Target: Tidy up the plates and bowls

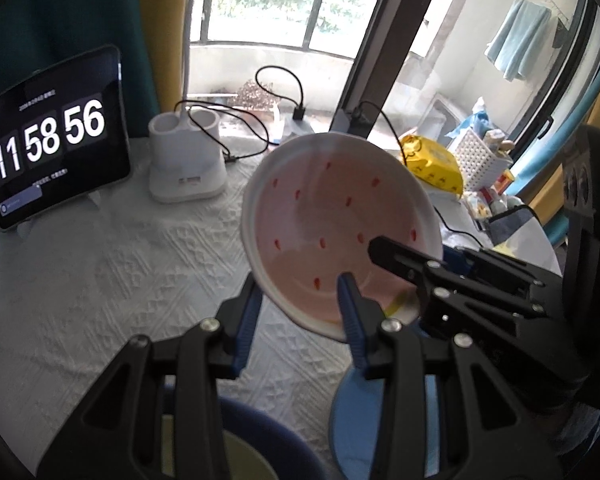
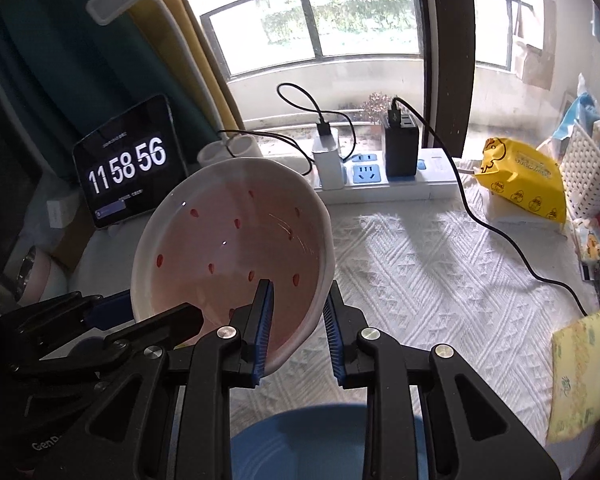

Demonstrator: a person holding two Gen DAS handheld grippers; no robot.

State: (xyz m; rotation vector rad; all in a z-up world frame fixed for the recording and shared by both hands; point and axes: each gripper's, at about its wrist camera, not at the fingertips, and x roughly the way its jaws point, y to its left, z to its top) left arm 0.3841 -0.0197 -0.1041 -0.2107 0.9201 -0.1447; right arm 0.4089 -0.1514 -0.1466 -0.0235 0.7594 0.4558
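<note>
A pink bowl with red seed marks and a white rim [image 1: 332,224] hangs tilted in the air above the white tablecloth. Both grippers straddle its rim from opposite sides. My left gripper [image 1: 298,312] has one finger inside the bowl and one outside its lower left rim. My right gripper [image 2: 298,316] has its jaws across the bowl's wall [image 2: 236,248], one inside, one outside. The right gripper also shows in the left wrist view [image 1: 404,256]. A blue plate [image 2: 320,440] lies below on the table, also in the left wrist view [image 1: 356,420]. A dark blue bowl with a yellowish inside [image 1: 252,448] sits at the near edge.
A tablet showing a clock [image 1: 52,144] stands at the back left. A white charging stand [image 1: 184,156], a power strip [image 2: 380,176] with chargers and cables, a yellow wipes pack [image 2: 520,180] and a white basket [image 2: 588,168] line the back and right. A yellow packet [image 2: 580,376] lies at right.
</note>
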